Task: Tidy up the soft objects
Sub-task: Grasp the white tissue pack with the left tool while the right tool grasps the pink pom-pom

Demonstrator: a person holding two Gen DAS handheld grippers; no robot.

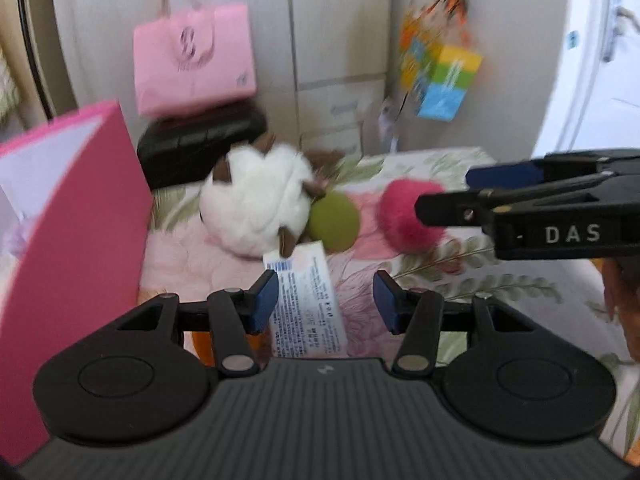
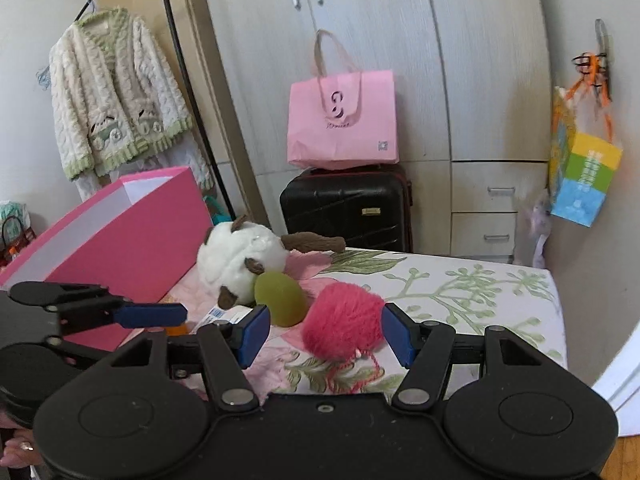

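The bed (image 2: 460, 284), under a floral quilt, carries everything; take the pink box (image 2: 132, 248) as the landmark, standing open-topped at the bed's left side, and likely the place where the soft things are to go. Just right of the box lies the white plush toy (image 2: 240, 264) with brown ears and limbs, its printed tag (image 1: 306, 304) trailing toward the cameras; touching the plush on the side away from the box is the green ball (image 2: 280, 298); further from the box again, just beside the green ball, sits the pink yarn ball (image 2: 342, 326), a loose strand (image 2: 360, 376) straggling off its near side.

The right claw (image 2: 324, 334) stands apart, its blue pads either side of the yarn ball and not yet pressing it; the left claw (image 1: 324, 300) is likewise apart, holding nothing, poised over the tag nearer the box.

The step in hand looks to be the grasp of the yarn ball. To do it well: push forward until the pads sit at the ball's widest part, not its near edge; close gently, since fluff gives and slips; lift straight up so the strand does not snag on the quilt; carry it over the plush toward the box; keep the left claw out of that path.
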